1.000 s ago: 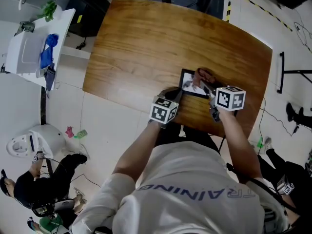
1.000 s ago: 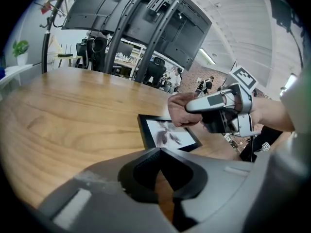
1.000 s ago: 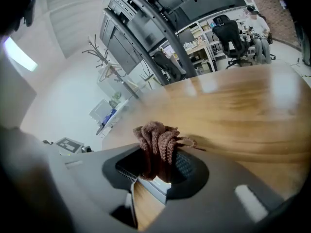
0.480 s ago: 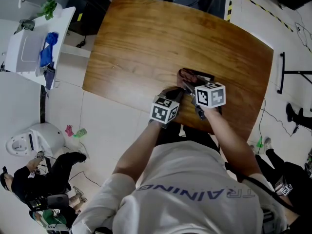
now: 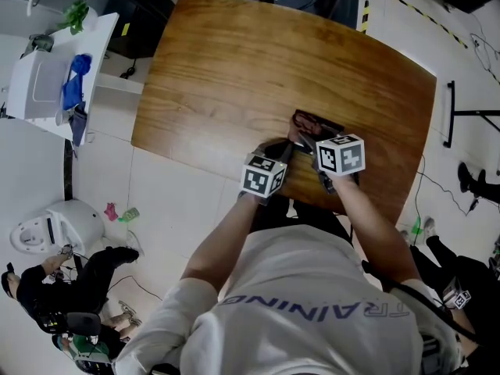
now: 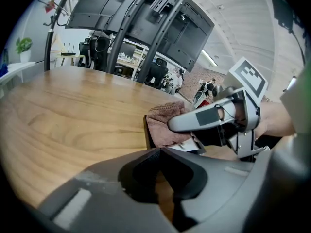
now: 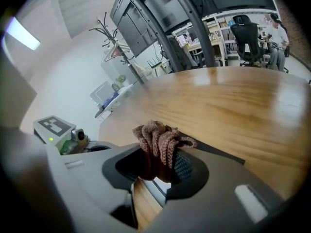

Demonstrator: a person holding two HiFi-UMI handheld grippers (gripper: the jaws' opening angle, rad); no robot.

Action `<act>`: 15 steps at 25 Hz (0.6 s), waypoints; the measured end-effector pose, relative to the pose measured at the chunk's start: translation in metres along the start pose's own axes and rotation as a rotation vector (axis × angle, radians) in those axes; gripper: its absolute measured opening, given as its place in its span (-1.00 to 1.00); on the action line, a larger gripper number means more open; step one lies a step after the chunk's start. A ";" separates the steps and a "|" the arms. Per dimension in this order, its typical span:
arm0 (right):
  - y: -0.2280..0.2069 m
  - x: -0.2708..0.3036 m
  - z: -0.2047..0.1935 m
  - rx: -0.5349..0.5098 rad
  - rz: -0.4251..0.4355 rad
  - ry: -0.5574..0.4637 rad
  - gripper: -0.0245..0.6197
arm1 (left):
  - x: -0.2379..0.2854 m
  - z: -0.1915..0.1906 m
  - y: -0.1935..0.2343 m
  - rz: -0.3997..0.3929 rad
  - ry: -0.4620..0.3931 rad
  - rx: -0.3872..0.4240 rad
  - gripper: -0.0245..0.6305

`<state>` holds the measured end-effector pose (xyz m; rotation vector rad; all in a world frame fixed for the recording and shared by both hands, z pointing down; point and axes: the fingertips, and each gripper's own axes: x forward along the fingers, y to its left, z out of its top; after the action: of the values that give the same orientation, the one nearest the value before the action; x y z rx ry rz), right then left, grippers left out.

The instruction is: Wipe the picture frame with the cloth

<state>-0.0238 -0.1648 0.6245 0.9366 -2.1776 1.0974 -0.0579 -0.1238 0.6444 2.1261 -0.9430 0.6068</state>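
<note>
Cloth (image 7: pixel 163 142) clamped in right gripper (image 7: pixel 158 165) (on picture frame (image 6: pixel 147 131)); left gripper (image 6: pixel 160 152) closed alongside

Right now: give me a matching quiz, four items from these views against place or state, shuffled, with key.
1 cloth
2 picture frame
3 left gripper
4 table

A brown wood
B flat on the table, partly under the cloth
C bunched between the jaws of the right gripper
D jaws together, holding nothing

Pairs: 1-C, 2-B, 3-D, 4-A
</note>
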 end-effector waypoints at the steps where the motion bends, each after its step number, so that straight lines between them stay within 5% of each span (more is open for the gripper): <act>1: -0.003 -0.003 -0.002 -0.007 -0.012 0.003 -0.52 | 0.000 0.000 0.000 0.002 0.000 0.000 -0.91; 15: -0.053 -0.058 -0.032 0.079 -0.111 -0.042 -0.51 | 0.000 0.000 0.001 0.008 -0.001 0.006 -0.91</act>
<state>0.0576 -0.1405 0.6259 1.1112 -2.1009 1.1266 -0.0587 -0.1241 0.6452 2.1286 -0.9519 0.6134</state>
